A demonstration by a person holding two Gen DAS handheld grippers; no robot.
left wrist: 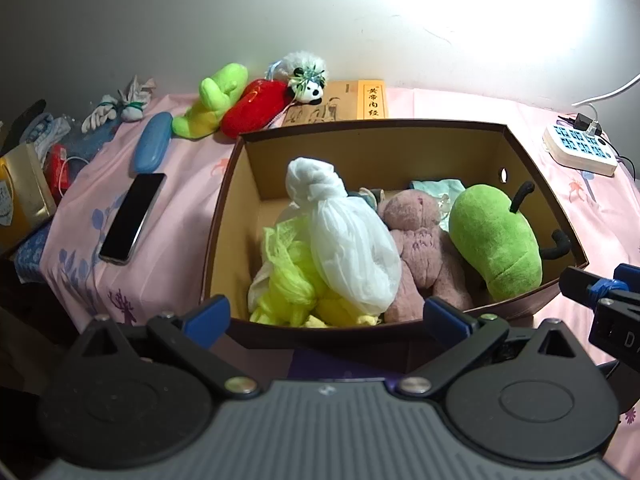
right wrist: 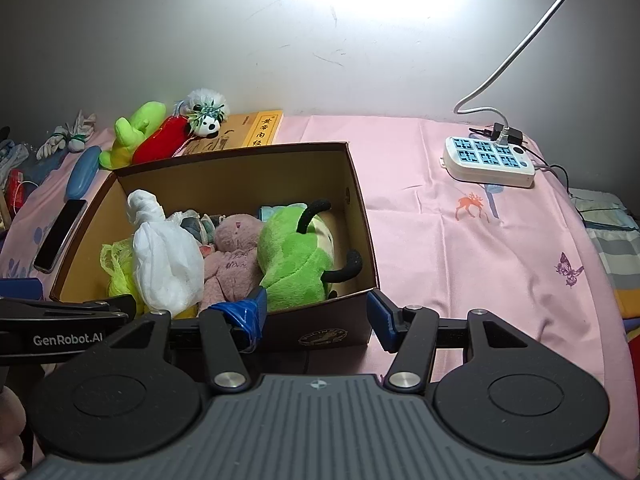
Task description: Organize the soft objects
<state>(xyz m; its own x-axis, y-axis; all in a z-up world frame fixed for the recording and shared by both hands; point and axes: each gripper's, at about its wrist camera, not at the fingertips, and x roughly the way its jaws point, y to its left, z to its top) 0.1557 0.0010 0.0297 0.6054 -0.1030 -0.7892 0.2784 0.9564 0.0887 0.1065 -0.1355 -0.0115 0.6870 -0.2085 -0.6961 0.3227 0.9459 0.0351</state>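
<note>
Soft toys are gathered in the box (left wrist: 224,216) on the bed (right wrist: 440,220): a white bag (left wrist: 348,240), a pink plush (left wrist: 416,240) and a green plush (left wrist: 492,240). The left gripper (left wrist: 326,314) and the right gripper (right wrist: 316,312) are held spread, empty, at the box's near wall.

"GenRobot.AI" on left gripper (right wrist: 68,316) arm – white print. Yellow book (left wrist: 370,100) – vertical Chinese chars. Round emblem on box (right wrist: 320,336) front, illegible.

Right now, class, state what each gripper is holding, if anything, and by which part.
Nothing is held. The left gripper and right gripper are both open and empty at the near edge of the box.
</note>
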